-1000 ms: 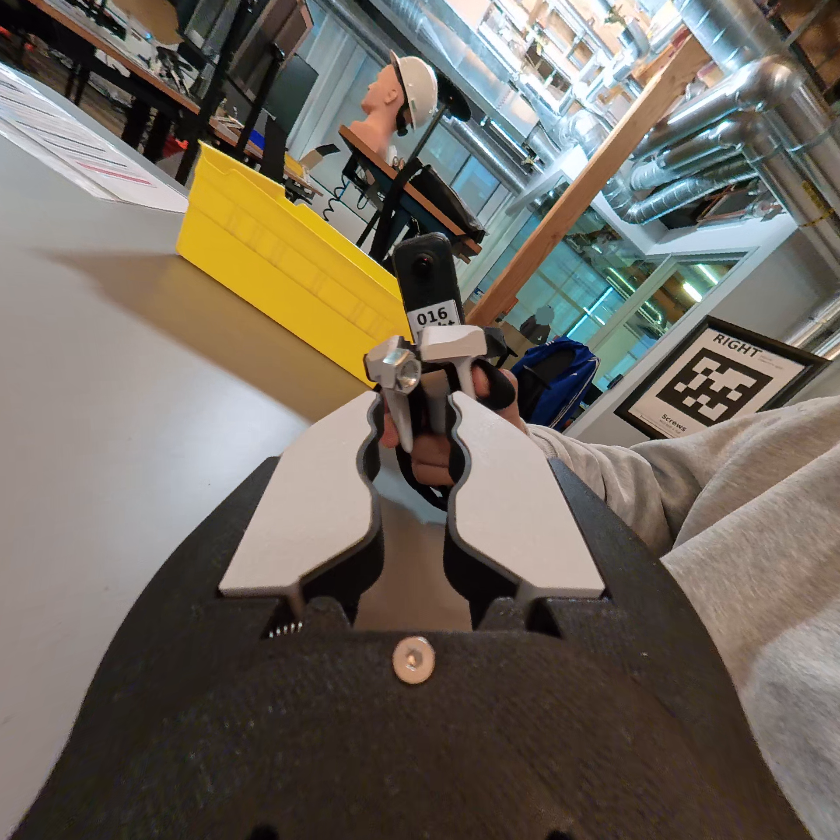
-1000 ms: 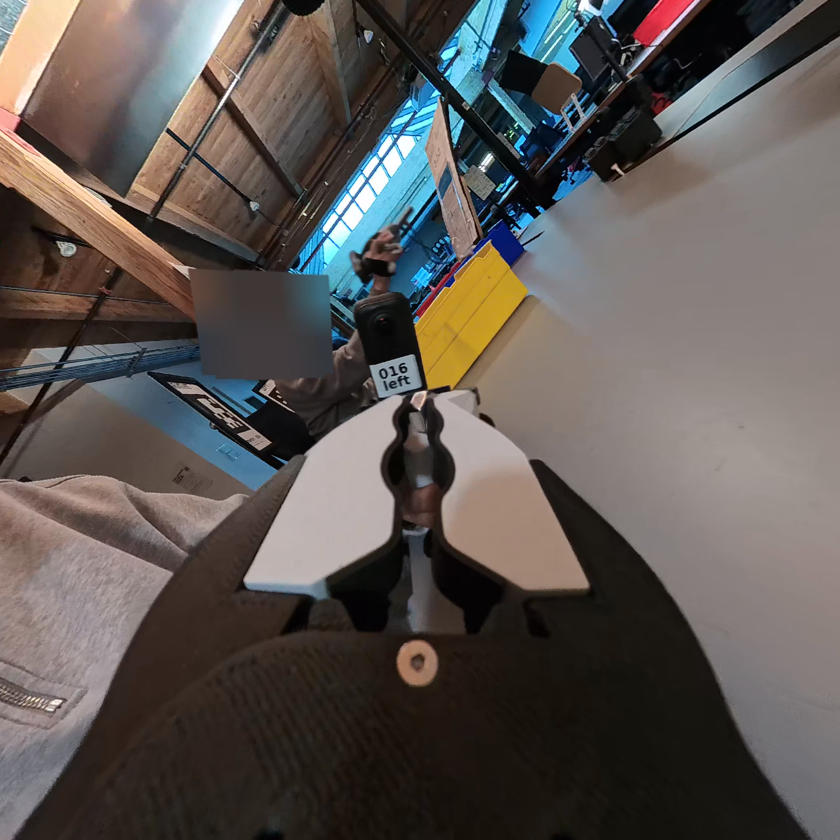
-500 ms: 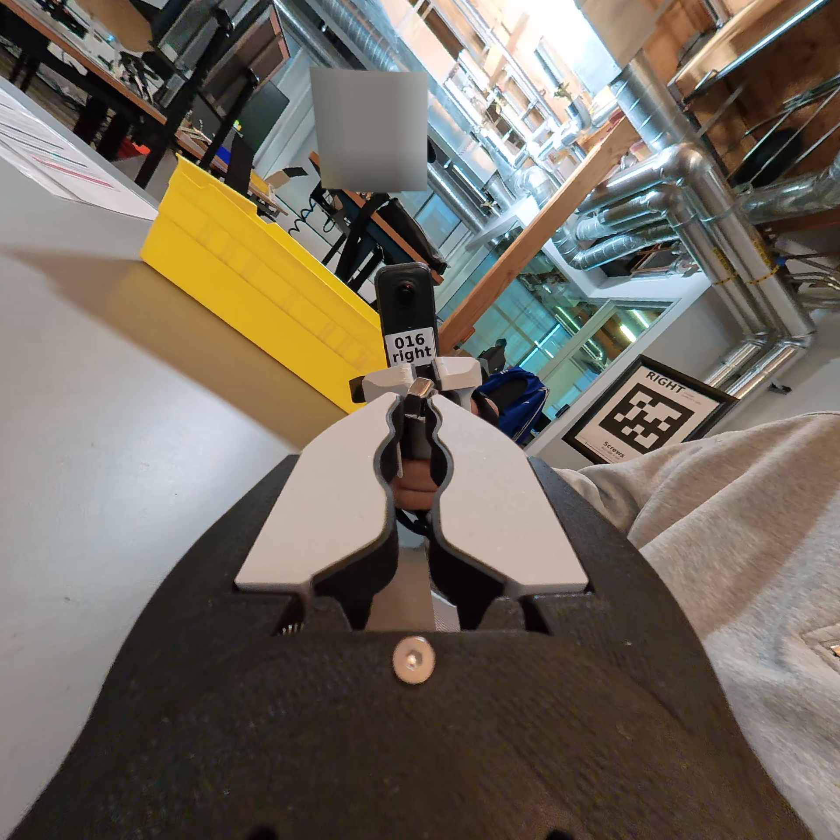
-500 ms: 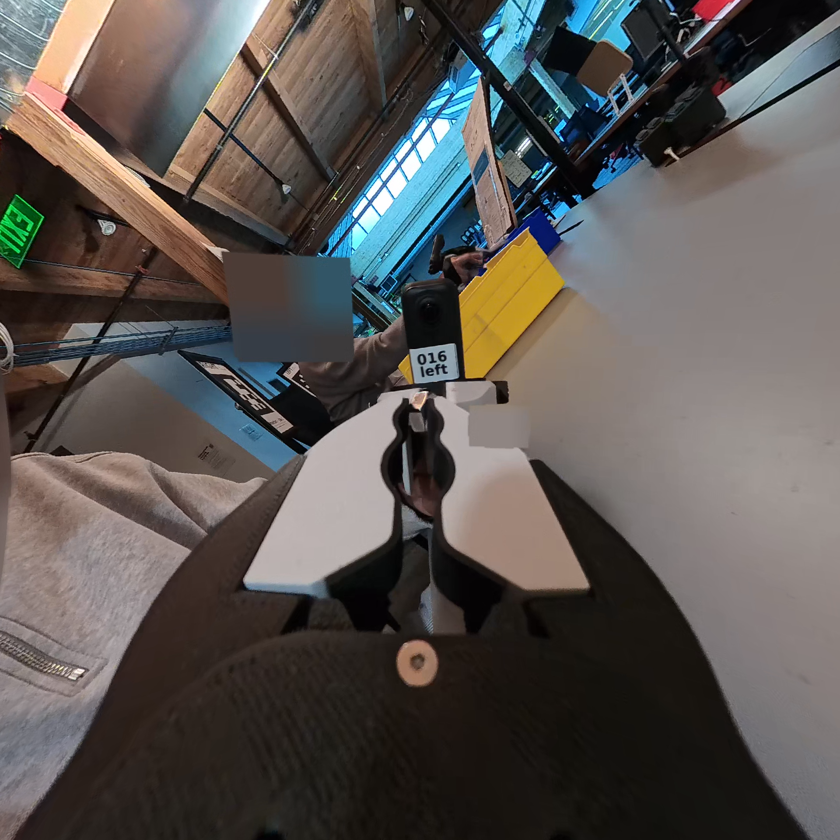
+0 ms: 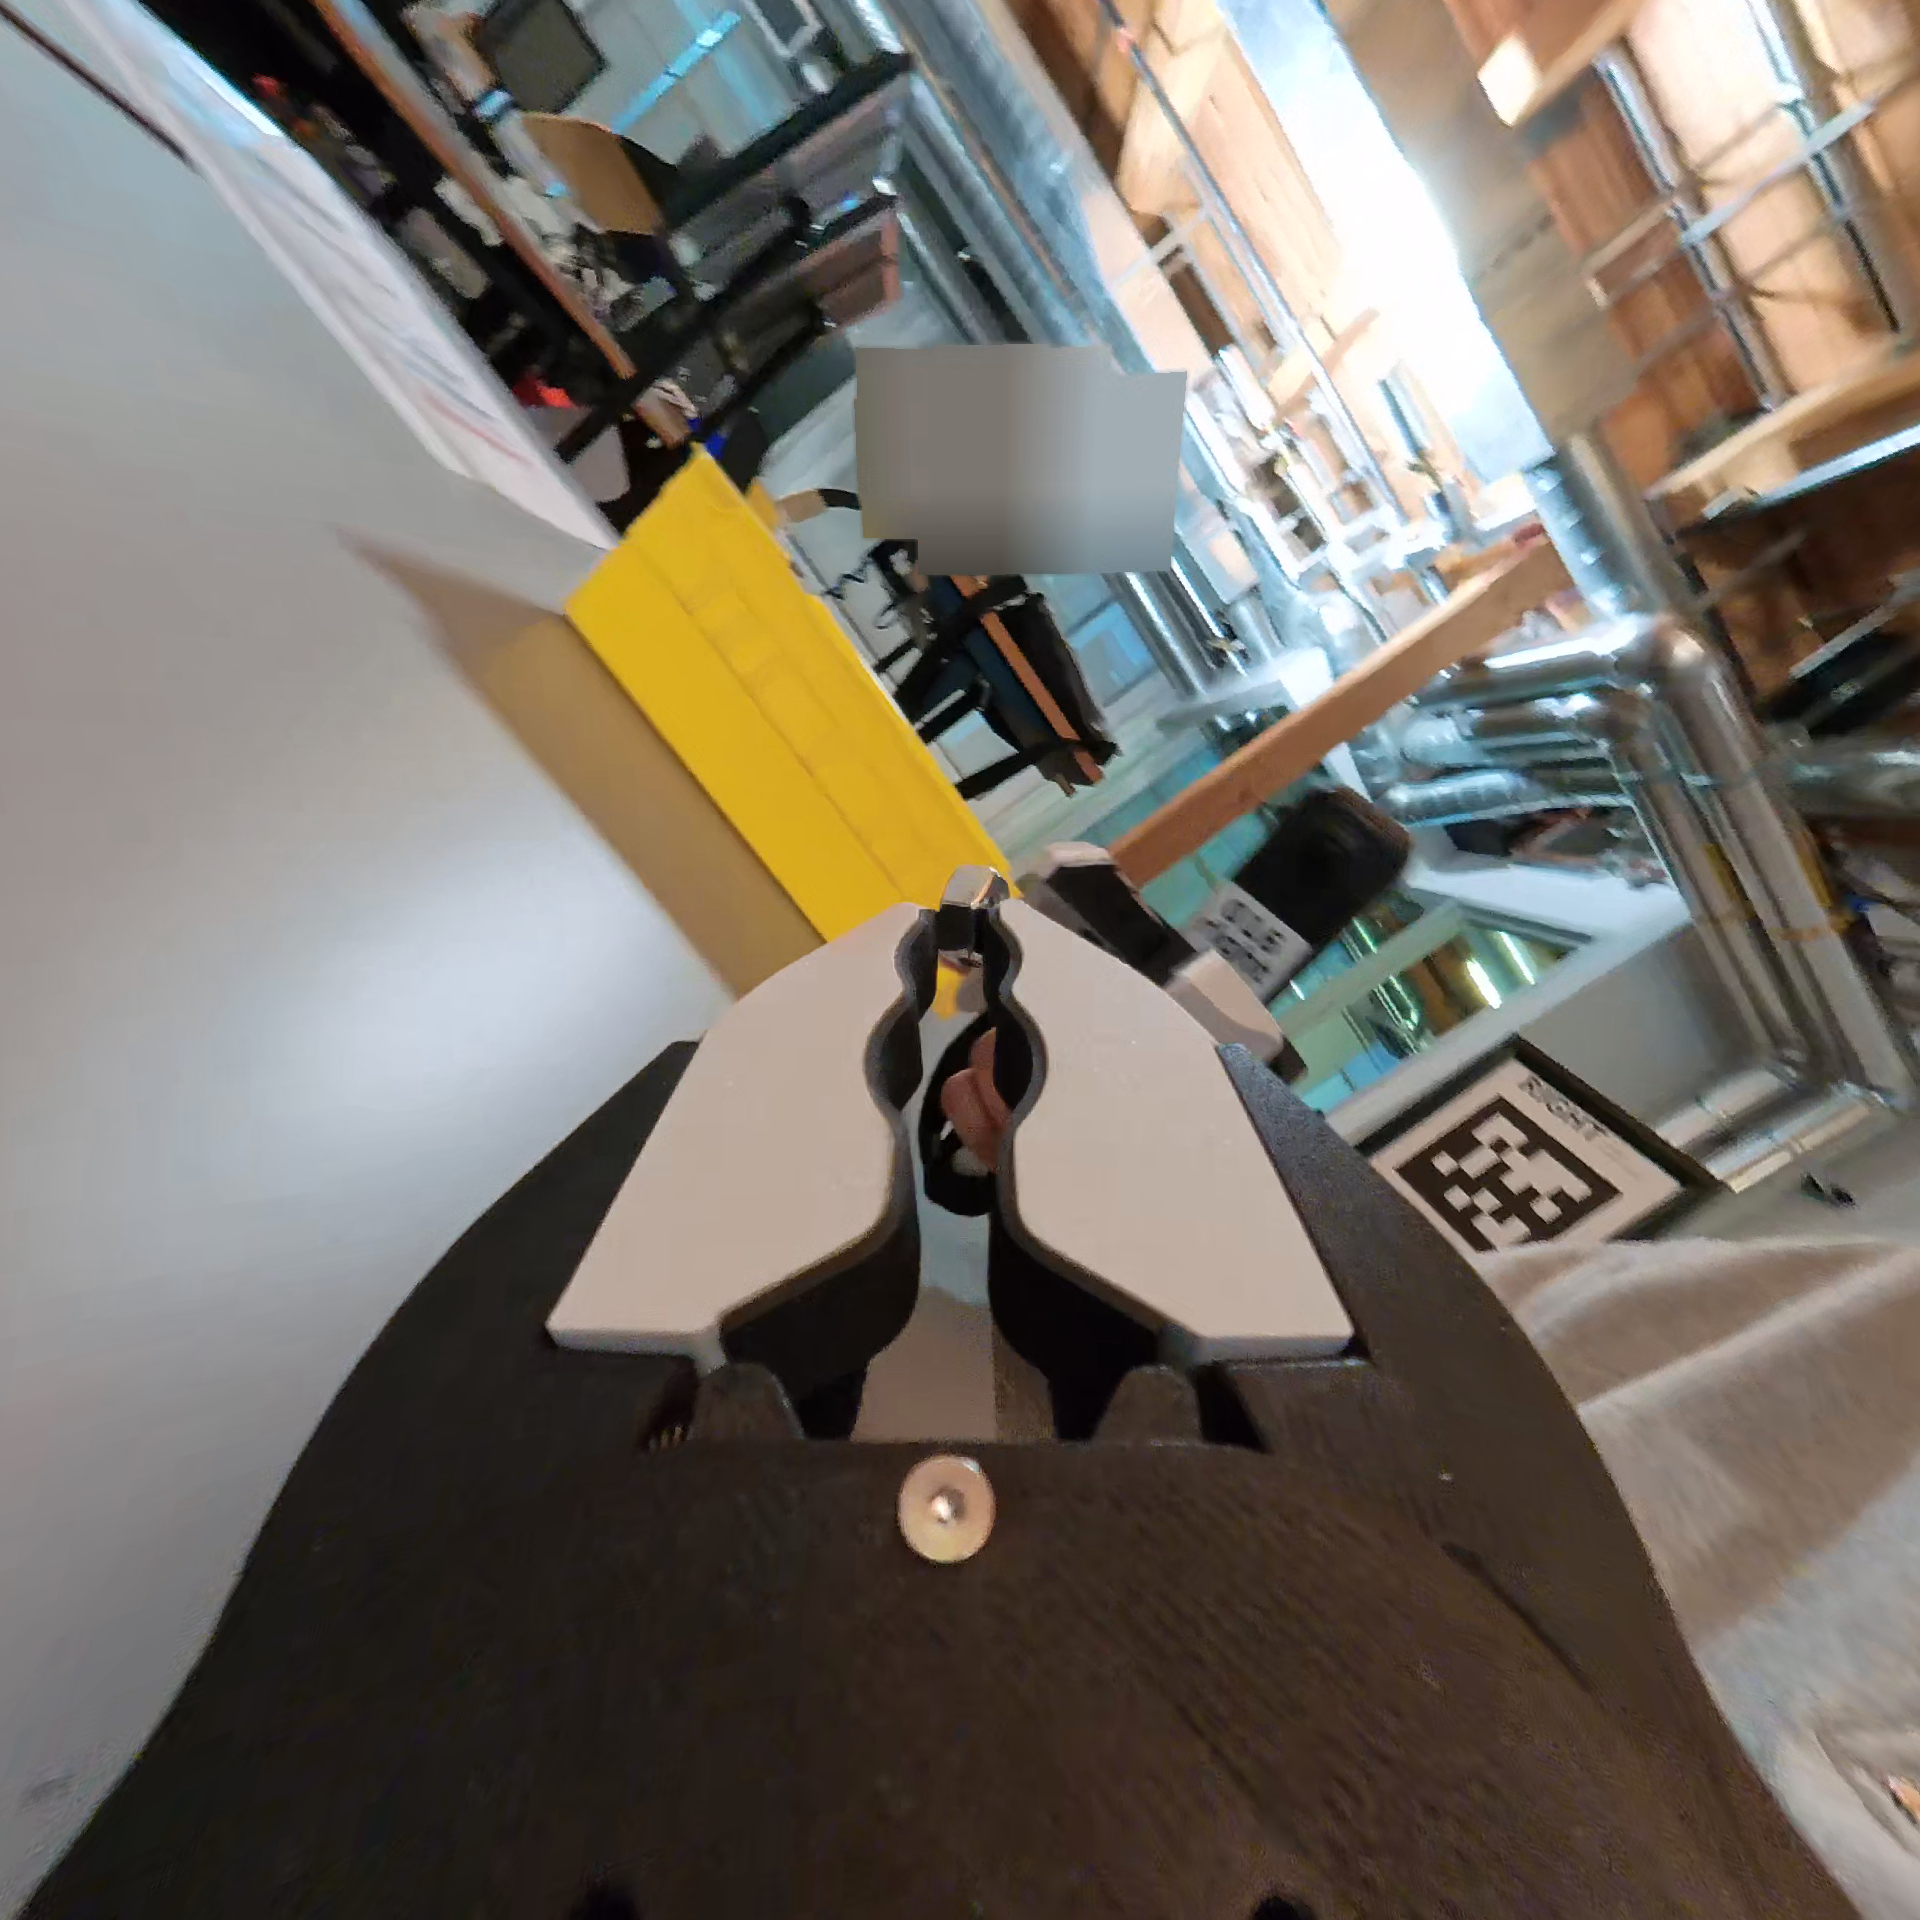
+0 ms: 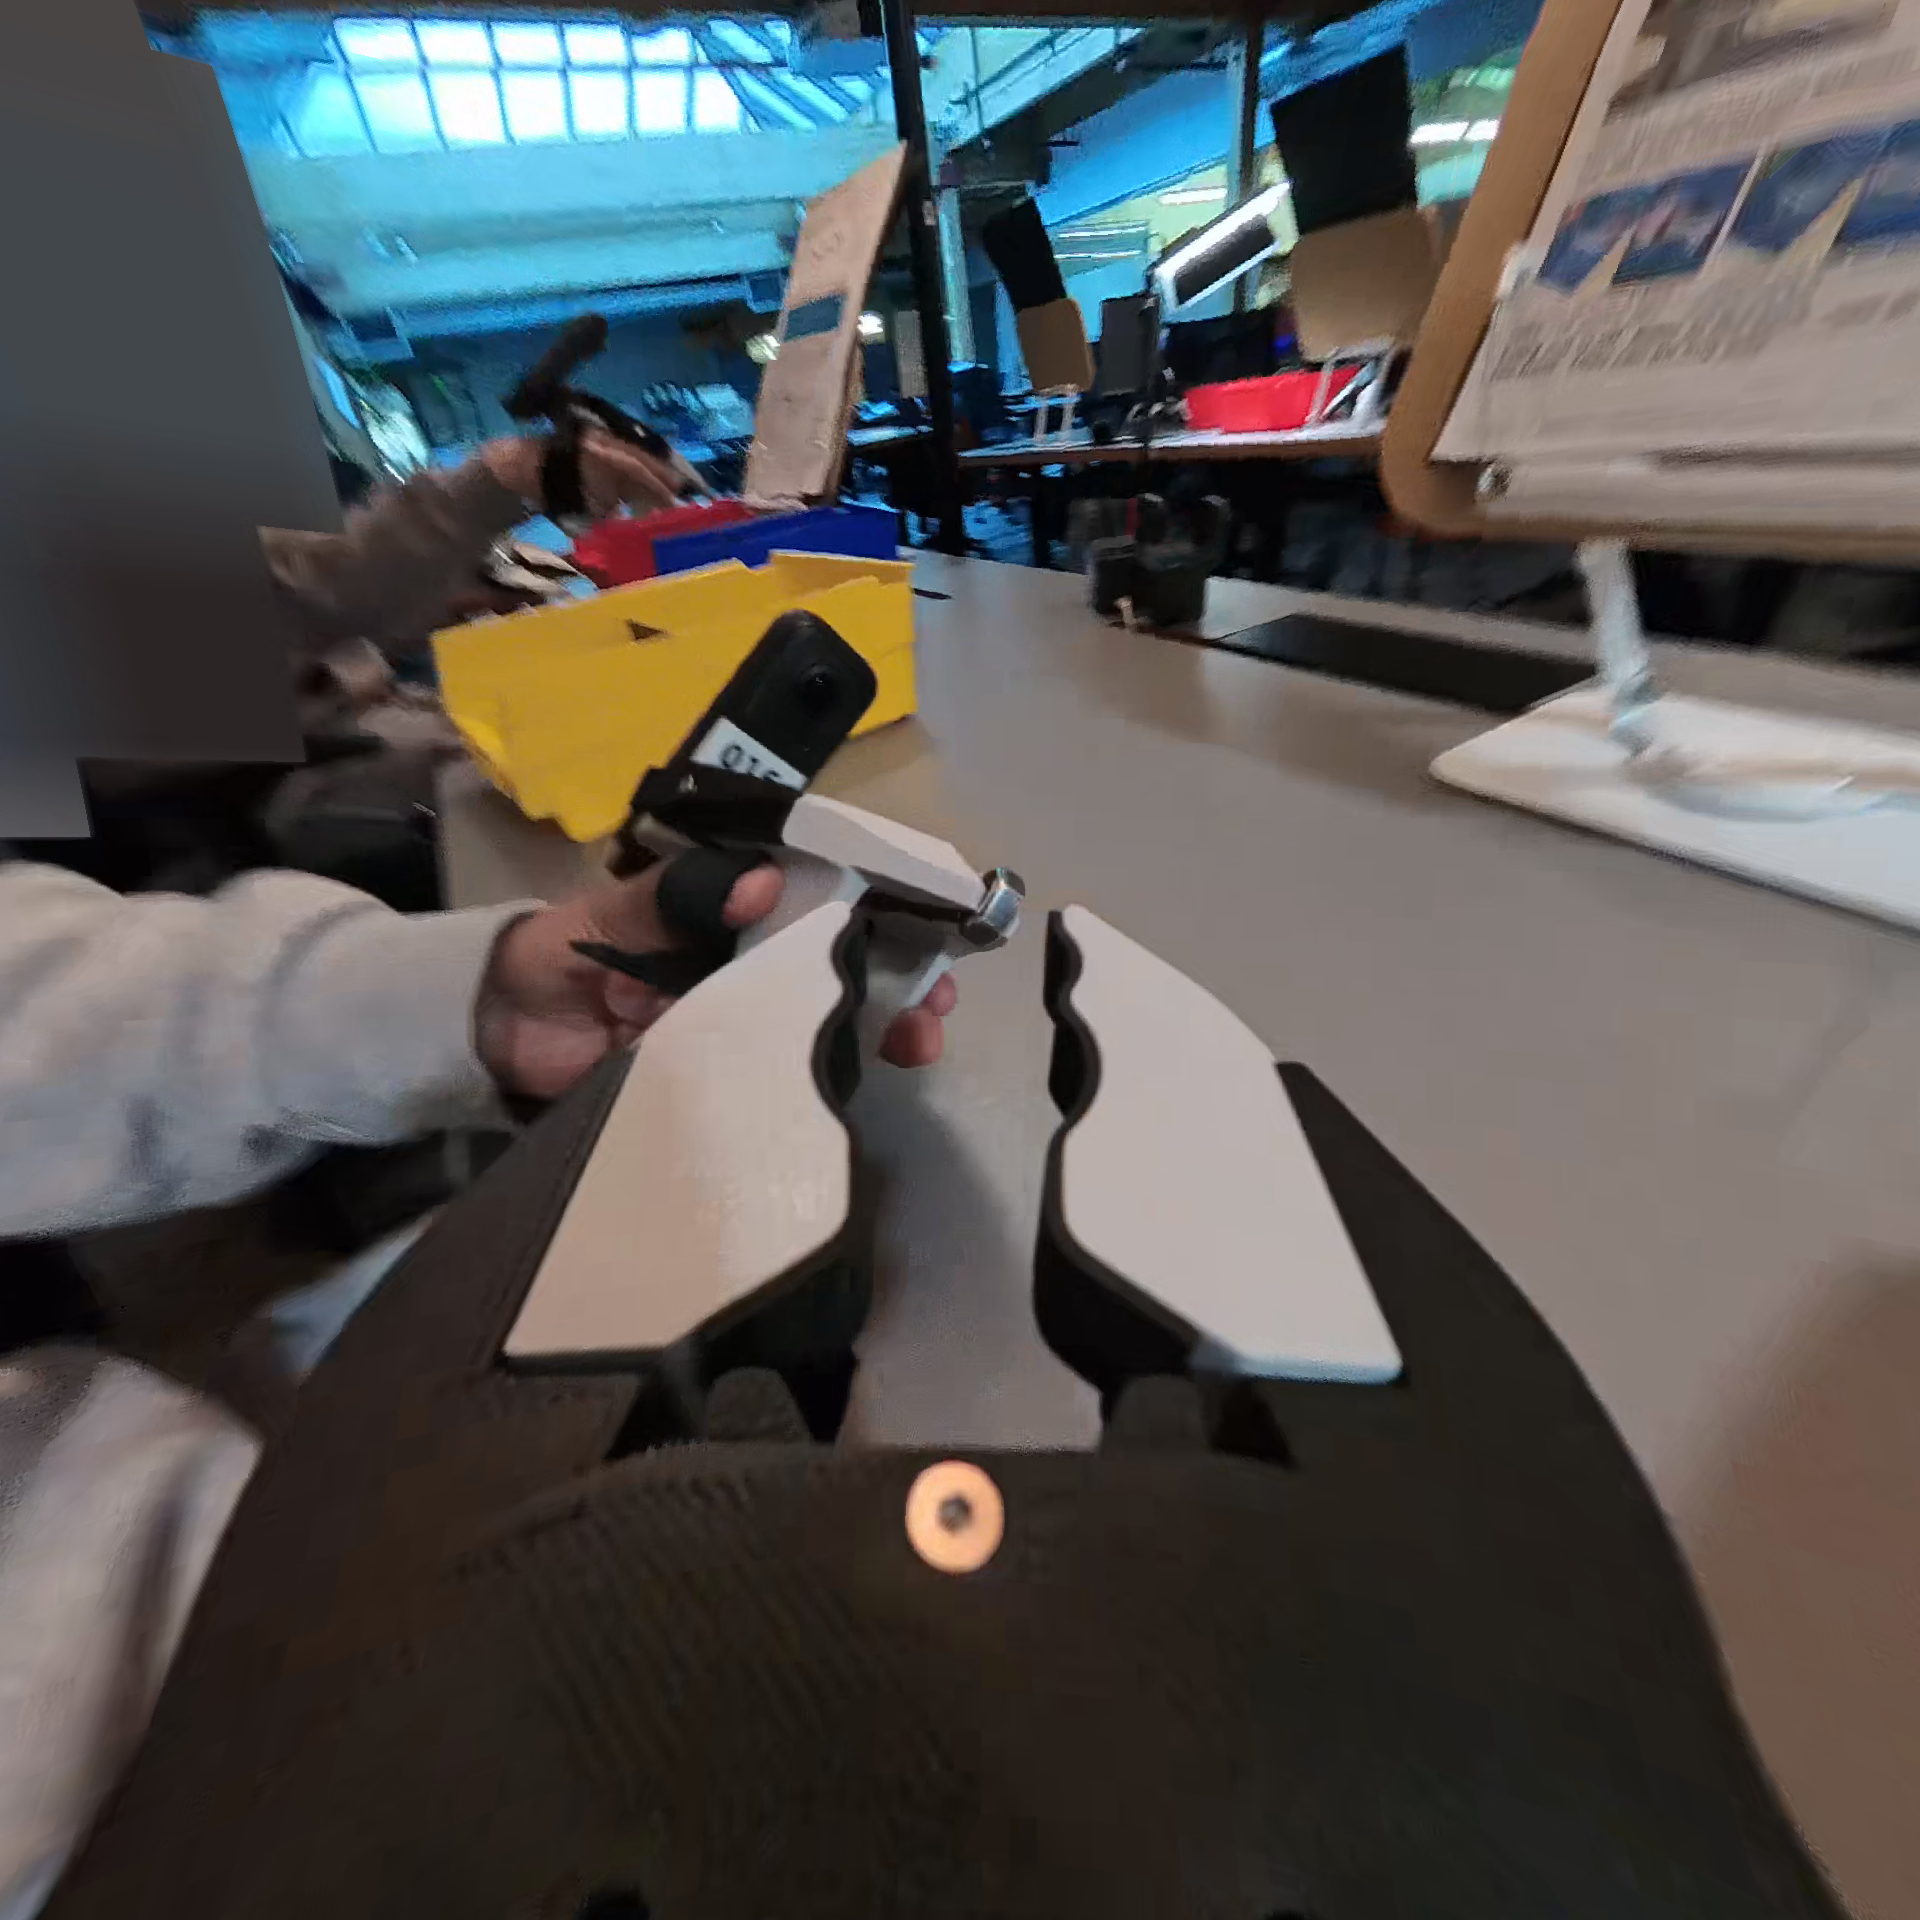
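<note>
So your left hand-held gripper [image 5: 961,920] is clamped on a small metal nut [image 5: 968,902] at frame centre, above the grey table [image 5: 260,831]. Your right hand-held gripper [image 6: 951,925] stands apart and empty, just beside that nut. Yellow bin [image 6: 623,686] sits behind, centre left.

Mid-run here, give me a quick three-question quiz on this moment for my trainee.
1. True or false: the right claw is shut.
2. What does the left claw grip? A: a small shiny metal fastener. B: a red cap. C: nothing.
3. Fill in: the nearest bin on the grey table is ____ in colour.

Key: 1 false, its fingers stand apart. 2 A. 3 yellow.
</note>
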`<state>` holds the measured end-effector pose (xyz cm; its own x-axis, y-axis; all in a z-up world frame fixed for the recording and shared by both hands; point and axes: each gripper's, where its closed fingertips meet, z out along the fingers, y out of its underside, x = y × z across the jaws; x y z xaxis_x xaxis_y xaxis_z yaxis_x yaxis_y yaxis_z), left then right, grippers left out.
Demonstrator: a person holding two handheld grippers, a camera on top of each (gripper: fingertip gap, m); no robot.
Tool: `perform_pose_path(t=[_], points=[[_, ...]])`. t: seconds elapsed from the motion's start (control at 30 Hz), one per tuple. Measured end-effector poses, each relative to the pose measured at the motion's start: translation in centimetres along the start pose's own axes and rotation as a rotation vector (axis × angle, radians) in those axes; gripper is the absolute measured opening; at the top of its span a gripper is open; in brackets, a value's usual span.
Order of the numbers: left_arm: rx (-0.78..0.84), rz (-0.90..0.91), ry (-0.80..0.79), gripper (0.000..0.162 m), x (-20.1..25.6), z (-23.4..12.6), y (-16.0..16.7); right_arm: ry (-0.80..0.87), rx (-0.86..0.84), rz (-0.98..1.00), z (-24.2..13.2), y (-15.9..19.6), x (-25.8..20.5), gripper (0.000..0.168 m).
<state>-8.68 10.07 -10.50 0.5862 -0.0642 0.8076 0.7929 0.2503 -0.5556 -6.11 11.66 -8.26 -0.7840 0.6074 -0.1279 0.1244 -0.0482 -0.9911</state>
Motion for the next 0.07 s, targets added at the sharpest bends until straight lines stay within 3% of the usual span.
perform_pose_path(t=[0.07], points=[[0.018,-0.034,-0.042,0.007,-0.92,-0.39,-0.42,0.070,-0.029,-0.169,0.19,0.29,0.04,0.036]])
